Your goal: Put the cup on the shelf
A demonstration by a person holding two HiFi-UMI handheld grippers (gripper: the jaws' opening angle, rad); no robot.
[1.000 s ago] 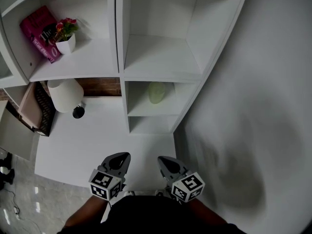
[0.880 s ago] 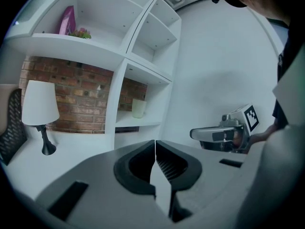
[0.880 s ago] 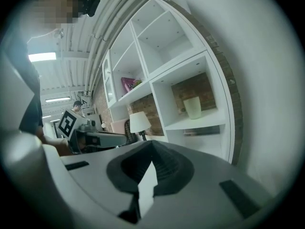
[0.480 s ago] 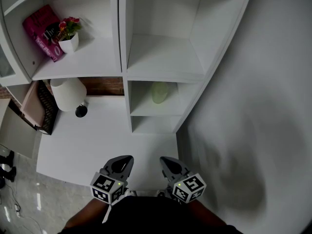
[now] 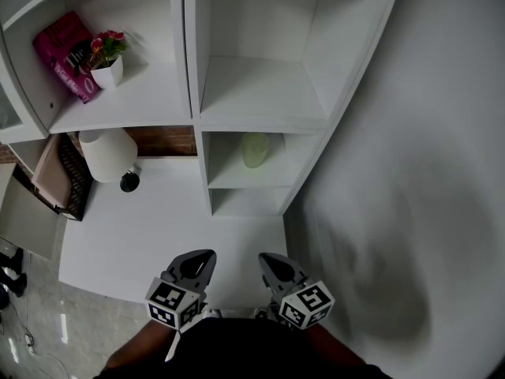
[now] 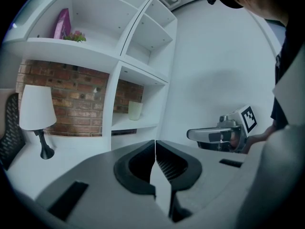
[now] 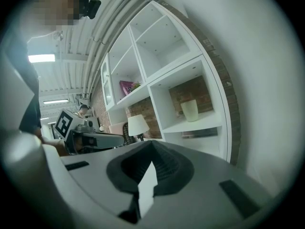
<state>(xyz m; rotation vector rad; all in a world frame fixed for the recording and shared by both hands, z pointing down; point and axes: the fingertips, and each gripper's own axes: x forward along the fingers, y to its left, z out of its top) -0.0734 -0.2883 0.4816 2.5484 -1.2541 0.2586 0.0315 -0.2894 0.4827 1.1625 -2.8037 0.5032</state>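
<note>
White tabletop (image 5: 142,235) is lying bare right below us, and both claws are hanging at its near edge: the left gripper (image 5: 195,262) is keeping its jaws pressed together on nothing, and the right gripper (image 5: 275,265) is likewise pinched closed and empty. Nothing is shifting from a second ago; both hands are holding their place, side by side and just apart. To me that is looking like a finished job, because the cup (image 5: 254,149) is sitting upright in the lower right compartment of the shelf (image 5: 260,121), well beyond the claws. Room-wise, the tabletop is offering open space ahead and leftward up to the lamp (image 5: 106,153), while the wall (image 5: 410,172) is crowding in close on the right gripper's side
</note>
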